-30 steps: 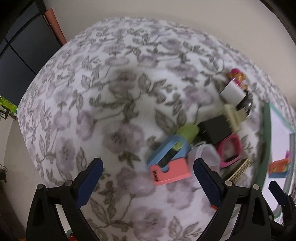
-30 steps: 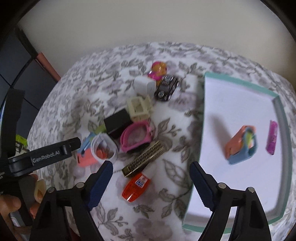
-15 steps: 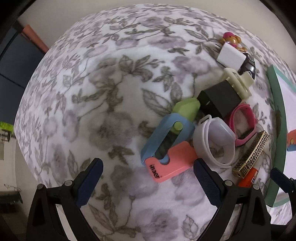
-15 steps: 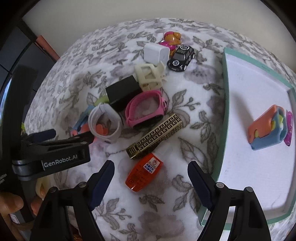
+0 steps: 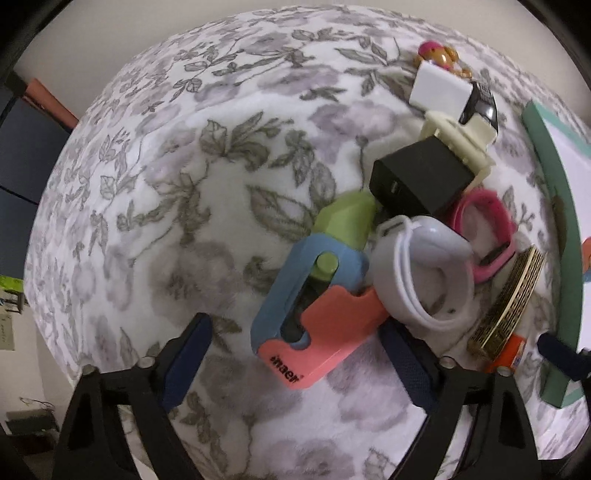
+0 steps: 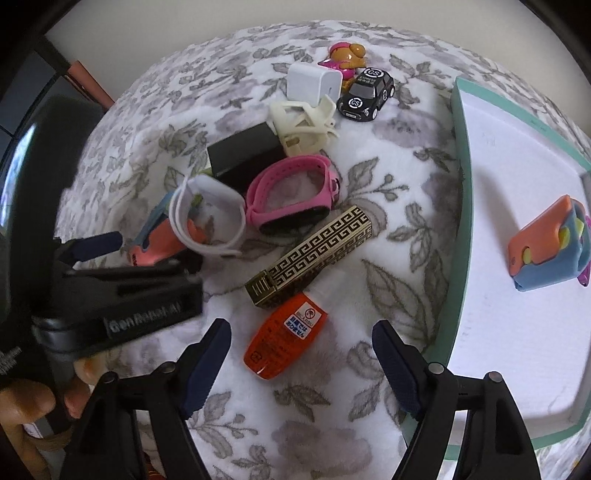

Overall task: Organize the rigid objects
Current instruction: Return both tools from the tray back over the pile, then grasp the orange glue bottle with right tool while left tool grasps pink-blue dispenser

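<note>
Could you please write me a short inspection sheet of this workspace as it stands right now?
Surface: floral cloth covering the table.
Job's things: green-rimmed tray holds an orange-and-blue toy; pile beside it includes orange bottle, gold patterned case, pink band, white band, black block, toy car, coral-and-blue toy.
Clutter: nothing seen.
Grippers: left gripper closing around the coral-and-blue toy, pads not touching; right gripper closing around the orange bottle, not touching.
Cables: nothing seen.
Surroundings: pale wall.
</note>
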{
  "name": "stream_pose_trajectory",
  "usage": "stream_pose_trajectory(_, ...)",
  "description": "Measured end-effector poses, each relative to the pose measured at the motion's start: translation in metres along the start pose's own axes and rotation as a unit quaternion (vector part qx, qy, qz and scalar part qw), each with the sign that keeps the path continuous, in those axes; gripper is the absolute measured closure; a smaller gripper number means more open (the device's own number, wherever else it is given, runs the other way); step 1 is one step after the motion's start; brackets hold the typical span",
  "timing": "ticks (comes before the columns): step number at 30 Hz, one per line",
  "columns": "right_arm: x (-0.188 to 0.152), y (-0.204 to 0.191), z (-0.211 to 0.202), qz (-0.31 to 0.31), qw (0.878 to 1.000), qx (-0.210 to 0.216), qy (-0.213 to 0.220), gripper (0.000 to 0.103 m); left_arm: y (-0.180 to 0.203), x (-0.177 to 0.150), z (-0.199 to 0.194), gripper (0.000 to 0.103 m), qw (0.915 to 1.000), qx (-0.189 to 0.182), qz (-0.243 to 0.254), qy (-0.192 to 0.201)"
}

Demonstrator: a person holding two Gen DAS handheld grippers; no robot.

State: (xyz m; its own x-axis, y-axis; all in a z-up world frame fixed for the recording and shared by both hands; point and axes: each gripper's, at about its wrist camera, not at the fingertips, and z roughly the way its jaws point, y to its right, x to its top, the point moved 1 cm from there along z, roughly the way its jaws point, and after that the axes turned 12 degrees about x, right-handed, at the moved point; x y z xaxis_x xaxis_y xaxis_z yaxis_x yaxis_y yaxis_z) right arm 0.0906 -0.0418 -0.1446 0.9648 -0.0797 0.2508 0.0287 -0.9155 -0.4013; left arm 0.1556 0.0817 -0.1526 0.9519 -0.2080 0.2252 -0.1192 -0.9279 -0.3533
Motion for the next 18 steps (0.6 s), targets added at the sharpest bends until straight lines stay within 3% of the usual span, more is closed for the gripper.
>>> stream_pose_trajectory(2,0.0,-0.001,0.004,-0.002,1.0,-0.004,-0.003,0.027,0.002,0.0,-0.001,0.018,0.9998,-0.014,-0.012,-0.001)
stream_pose_trajectory(6,0.001,-0.004,0.009,-0.006,1.0,-0.018,0.001,0.031,-0.004,0.003,0.001,0.037,0.9979,-0.056,-0.033,-0.007)
stream_pose_trajectory(9,0.002,-0.008,0.011,-0.013,0.999,-0.03,0.005,0.035,-0.005,0.004,0.002,0.038,0.9979,-0.055,-0.034,-0.006)
stream_pose_trajectory(16,0.004,-0.005,0.011,-0.017,0.998,-0.056,0.017,0.062,-0.012,0.005,0.005,0.041,0.9977,-0.055,-0.04,-0.008)
stream_pose_trajectory(18,0.004,-0.002,0.009,-0.018,0.998,-0.056,0.021,0.064,-0.01,0.003,0.004,0.041,0.998,-0.049,-0.038,-0.006)
